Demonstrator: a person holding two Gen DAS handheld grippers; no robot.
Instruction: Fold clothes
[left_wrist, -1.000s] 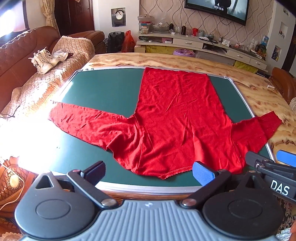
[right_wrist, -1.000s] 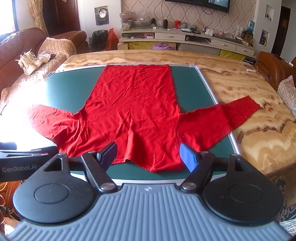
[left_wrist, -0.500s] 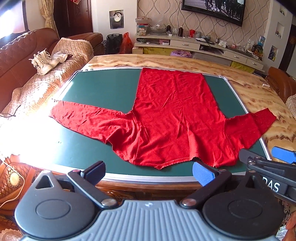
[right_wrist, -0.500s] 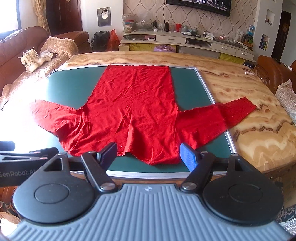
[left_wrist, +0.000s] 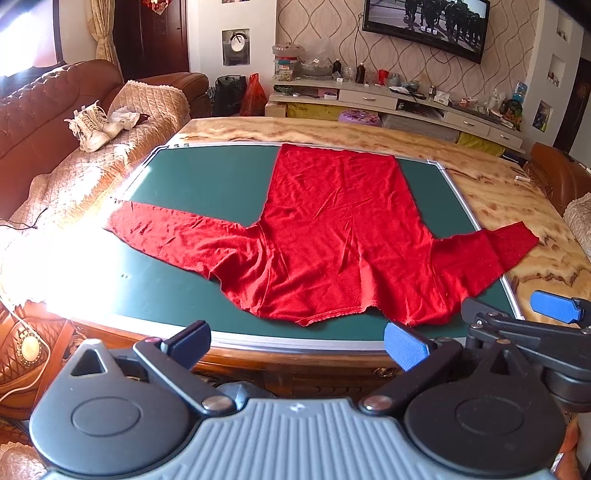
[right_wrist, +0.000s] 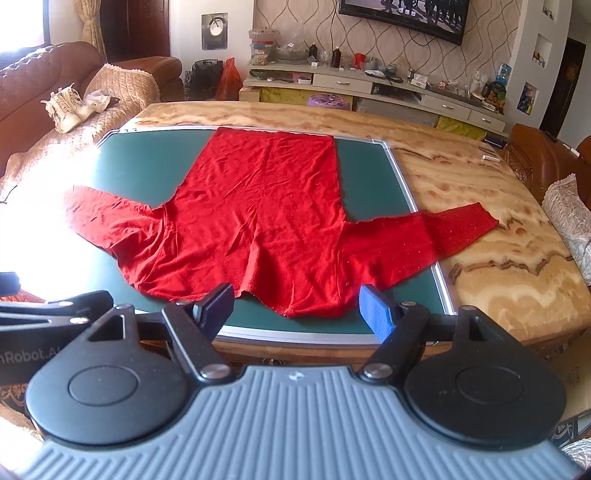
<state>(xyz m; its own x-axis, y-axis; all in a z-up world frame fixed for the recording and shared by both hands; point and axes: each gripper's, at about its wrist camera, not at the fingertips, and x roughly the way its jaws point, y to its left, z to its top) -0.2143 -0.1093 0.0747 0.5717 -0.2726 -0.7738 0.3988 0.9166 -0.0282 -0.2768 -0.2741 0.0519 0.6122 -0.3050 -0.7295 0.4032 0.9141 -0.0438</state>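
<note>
Red long-sleeved top (left_wrist: 332, 236) lies spread flat beyond both grippers. Left gripper (left_wrist: 297, 341) and right gripper (right_wrist: 297, 304) hover at the near table edge, fingers apart and empty. Its right sleeve (right_wrist: 428, 232) overhangs the green mat (left_wrist: 207, 177) onto the marble tabletop (right_wrist: 491, 266).

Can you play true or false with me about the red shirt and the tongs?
1. The red shirt lies spread flat on the green mat. True.
2. The left tongs are squeezing a sleeve. False: they are open, holding nothing.
3. One sleeve tip reaches past the mat onto the marble table. True.
4. The right tongs are shut. False: they are open.
5. The white shoes sit on the table. False: they sit on the sofa.
</note>
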